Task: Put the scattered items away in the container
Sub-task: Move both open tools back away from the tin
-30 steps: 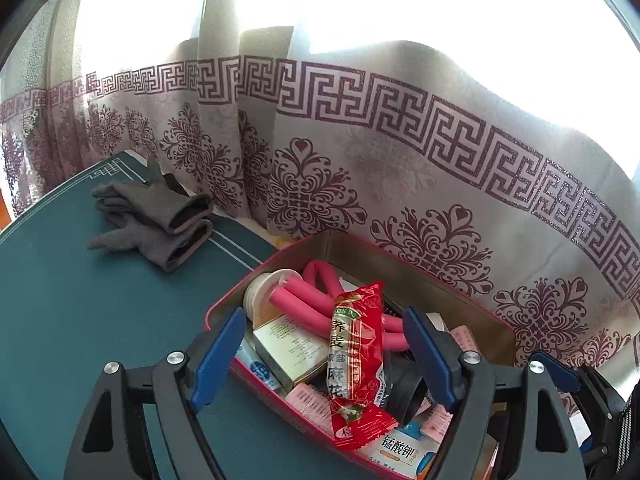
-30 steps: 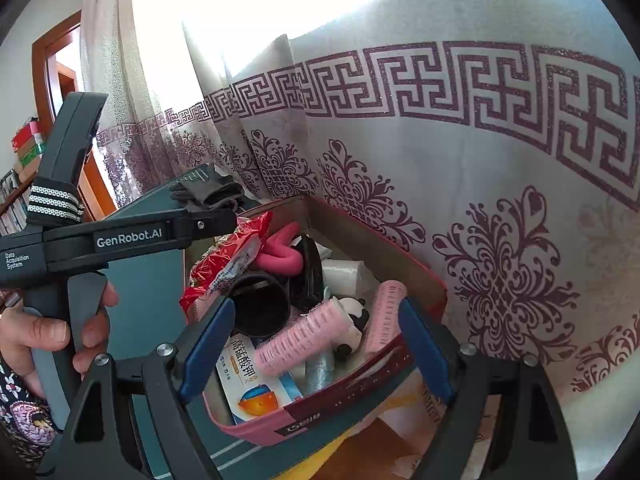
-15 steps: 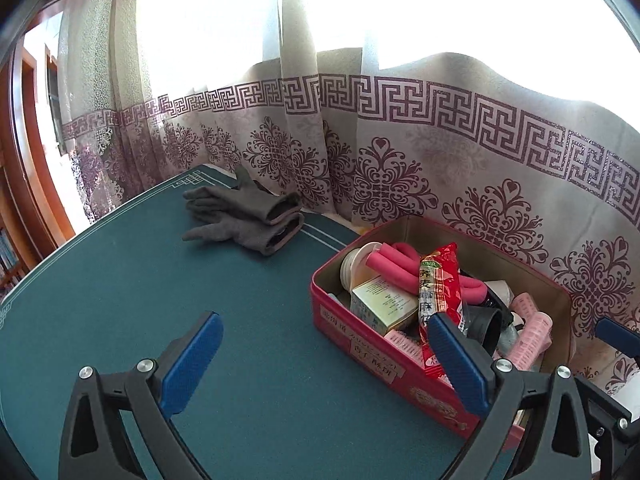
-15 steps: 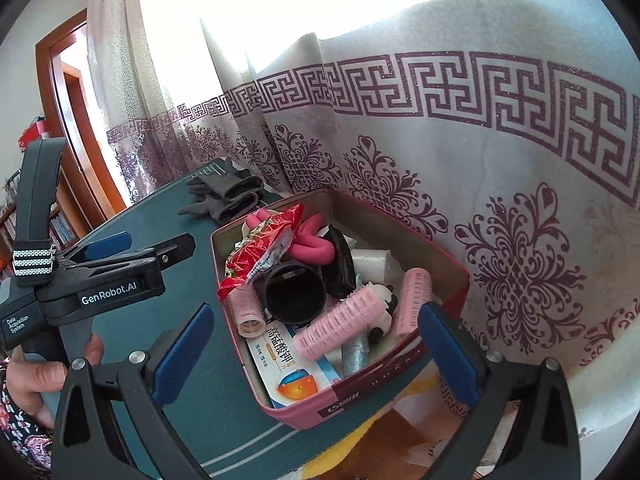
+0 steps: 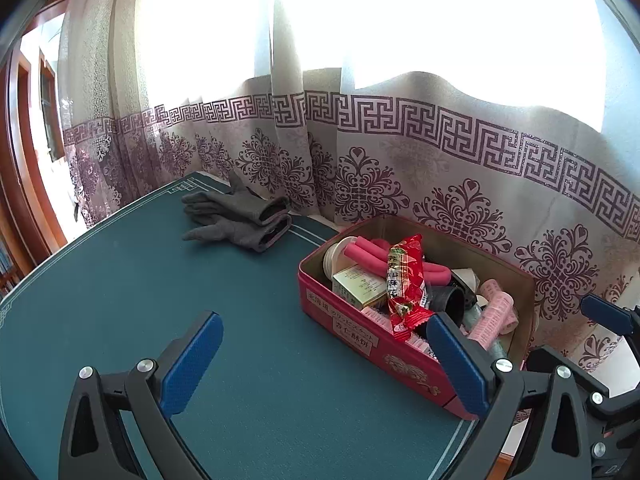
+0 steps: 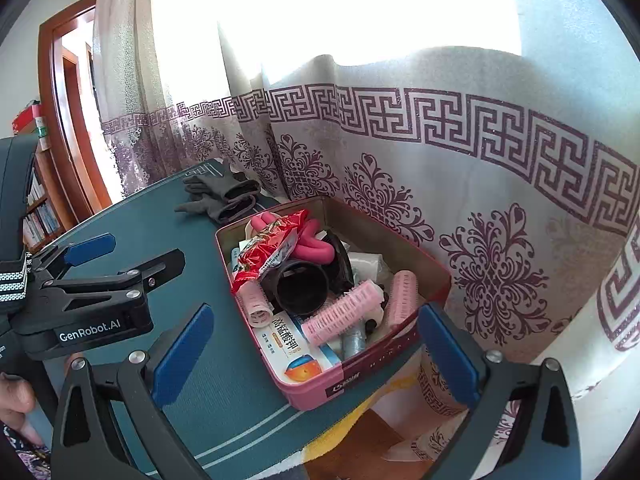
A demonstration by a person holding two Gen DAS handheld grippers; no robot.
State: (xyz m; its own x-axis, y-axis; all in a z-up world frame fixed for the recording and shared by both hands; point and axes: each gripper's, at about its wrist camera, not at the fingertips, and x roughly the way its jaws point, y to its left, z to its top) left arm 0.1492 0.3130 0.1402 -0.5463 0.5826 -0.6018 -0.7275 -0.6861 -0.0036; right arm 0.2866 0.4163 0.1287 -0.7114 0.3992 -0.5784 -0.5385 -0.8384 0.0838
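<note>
Teal table mat (image 5: 120,288) before a patterned curtain (image 5: 440,168). Far left: two grey gloves (image 5: 240,216), stacked. Centre-right, at the mat's edge: one red rectangular tin (image 5: 352,336), open, holding a red snack packet (image 5: 404,280), pink foam rollers (image 5: 368,250), three pink bristle curlers (image 6: 340,316), and a black cup (image 6: 302,290). Left gripper (image 5: 326,360) and right gripper (image 6: 316,354): both spread wide, empty.

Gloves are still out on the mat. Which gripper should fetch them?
Left, probably. The left gripper is open on the gray gloves' side; the right gripper sits beyond the red tin.
</note>
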